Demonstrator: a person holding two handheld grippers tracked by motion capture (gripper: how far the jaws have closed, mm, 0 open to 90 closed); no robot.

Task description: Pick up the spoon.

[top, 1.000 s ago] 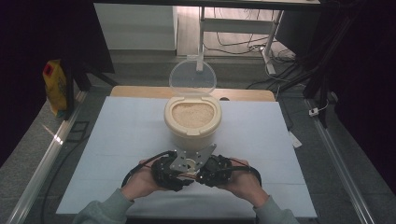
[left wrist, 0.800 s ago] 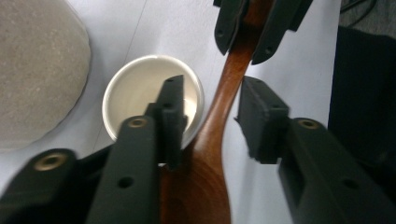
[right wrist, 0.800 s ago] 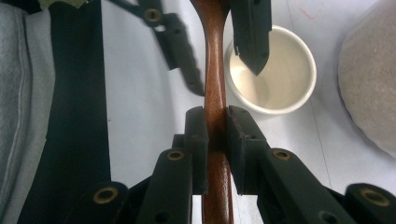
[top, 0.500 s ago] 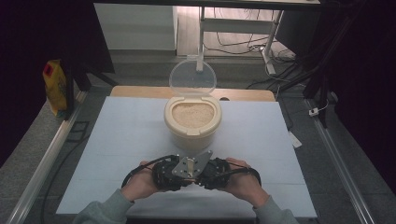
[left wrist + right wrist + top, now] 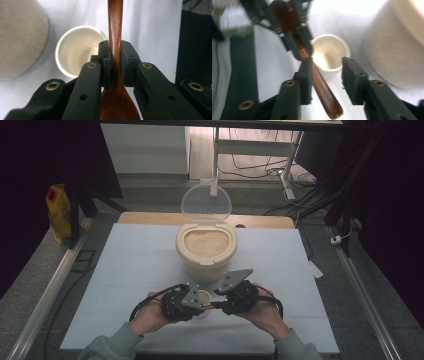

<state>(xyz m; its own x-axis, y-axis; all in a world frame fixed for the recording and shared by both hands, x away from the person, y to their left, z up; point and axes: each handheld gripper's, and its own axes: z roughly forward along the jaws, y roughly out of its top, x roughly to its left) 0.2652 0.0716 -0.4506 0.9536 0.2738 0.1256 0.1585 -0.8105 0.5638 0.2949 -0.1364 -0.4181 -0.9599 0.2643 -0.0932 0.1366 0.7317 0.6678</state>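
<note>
A brown wooden spoon (image 5: 115,32) is clamped by its neck in my left gripper (image 5: 115,50), whose jaws have just closed on it; the bowl points back at the camera. Its handle (image 5: 322,87) runs between the jaws of my right gripper (image 5: 327,62), which have just been opening; the handle lies against one jaw and the other stands clear. A small cream cup (image 5: 204,296) stands empty on the white table between my left gripper (image 5: 196,304) and my right gripper (image 5: 219,303). Behind it is a cream container of rice (image 5: 206,245) with its clear lid (image 5: 206,202) up.
The white table top (image 5: 125,270) has free room on both sides of the container. A yellow package (image 5: 59,212) stands off the table at the far left. Metal rails (image 5: 360,290) run along both sides, and a desk frame with cables stands behind.
The right gripper has shifted a little to the right, away from the left one, and its grey plate has tilted up. The cup now shows between the two grippers.
</note>
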